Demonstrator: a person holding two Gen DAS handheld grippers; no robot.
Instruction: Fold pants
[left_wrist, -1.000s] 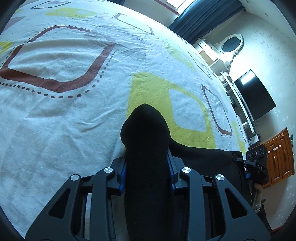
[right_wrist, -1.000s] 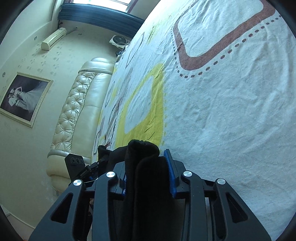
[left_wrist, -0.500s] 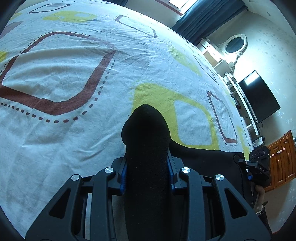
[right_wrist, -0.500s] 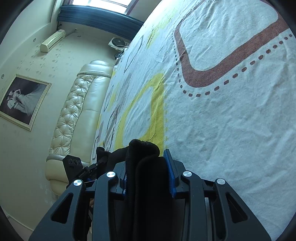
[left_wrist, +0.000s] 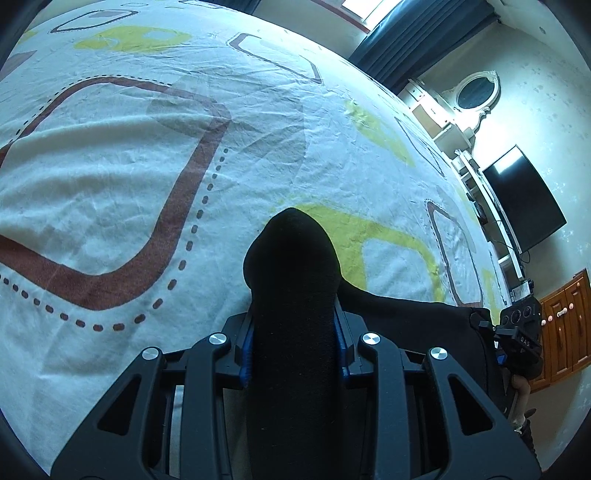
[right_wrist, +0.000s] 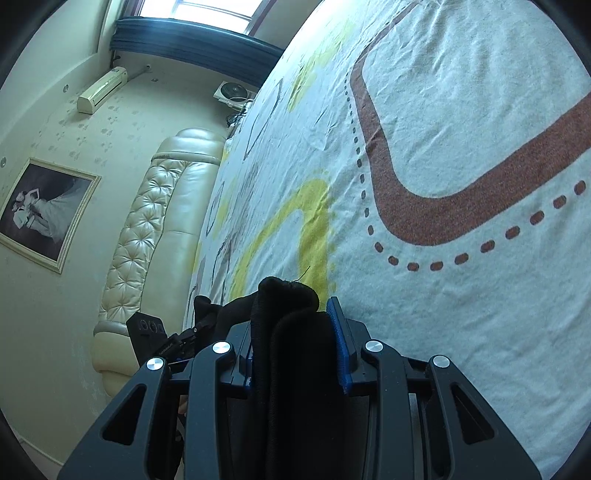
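The black pants (left_wrist: 291, 280) bulge out between the fingers of my left gripper (left_wrist: 293, 332), which is shut on them. Their fabric runs right across the bed to my right gripper (left_wrist: 517, 336). In the right wrist view my right gripper (right_wrist: 295, 343) is shut on a thick fold of the same black pants (right_wrist: 291, 317), and the left gripper (right_wrist: 155, 332) shows at the lower left. Both grippers hold the pants low over the patterned bedsheet (left_wrist: 147, 147).
The bed is covered by a white sheet (right_wrist: 461, 129) with brown and yellow shapes. A padded cream headboard (right_wrist: 155, 221) lies along one end. A television (left_wrist: 524, 199), a white dresser (left_wrist: 454, 122) and a wooden cabinet (left_wrist: 565, 325) stand beyond the other side.
Both grippers have moved forward across the bed with the pants held in them. The sheet pattern has slid toward the cameras. The grips are unchanged.
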